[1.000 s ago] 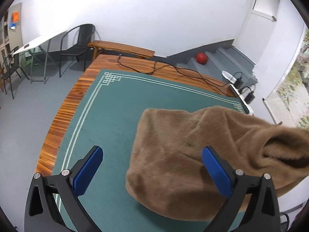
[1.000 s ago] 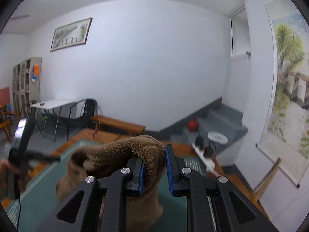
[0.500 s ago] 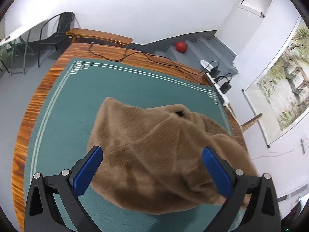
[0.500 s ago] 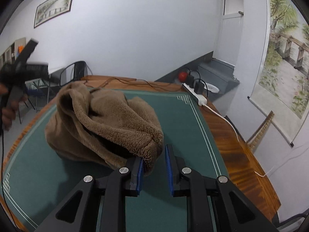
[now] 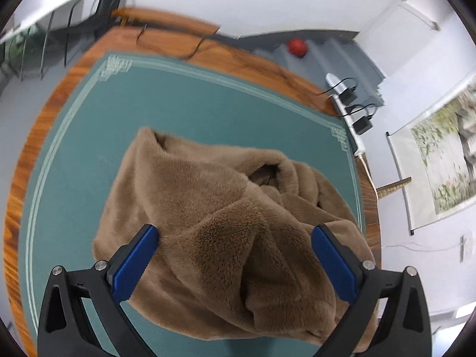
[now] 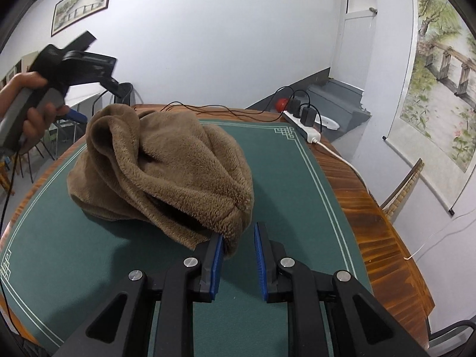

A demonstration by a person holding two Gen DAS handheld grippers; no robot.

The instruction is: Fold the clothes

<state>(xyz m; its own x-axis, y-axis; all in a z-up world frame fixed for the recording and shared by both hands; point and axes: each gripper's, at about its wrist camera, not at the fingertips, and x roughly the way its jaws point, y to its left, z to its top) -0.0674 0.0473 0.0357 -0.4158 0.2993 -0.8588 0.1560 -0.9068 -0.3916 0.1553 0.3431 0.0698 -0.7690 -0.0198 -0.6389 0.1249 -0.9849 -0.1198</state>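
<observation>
A brown fleece garment (image 5: pixel 226 208) lies bunched in a heap on the green mat (image 5: pixel 89 154) of a round wooden table. My left gripper (image 5: pixel 235 229) hovers just above the heap, jaws wide open, one blue pad on each side of a raised fold and nothing pinched. In the right wrist view a hand holds that left gripper (image 6: pixel 80 68) up at the far left, behind the heap. My right gripper (image 6: pixel 238 238) sits low over the mat at the near edge of the fleece garment (image 6: pixel 166 172), shut, with a corner of the fabric caught at its left pad.
A white power strip (image 6: pixel 300 122) with black chargers and cables lies on the table's far right rim. A red ball (image 5: pixel 297 47) sits on grey steps beyond it. A wooden chair back (image 6: pixel 401 190) stands by the table's right side. Chairs and a bench stand at the back left.
The right gripper came down, carrying the garment from the air onto the mat, where it now lies heaped. The left gripper moved in over the heap and tilted further down.
</observation>
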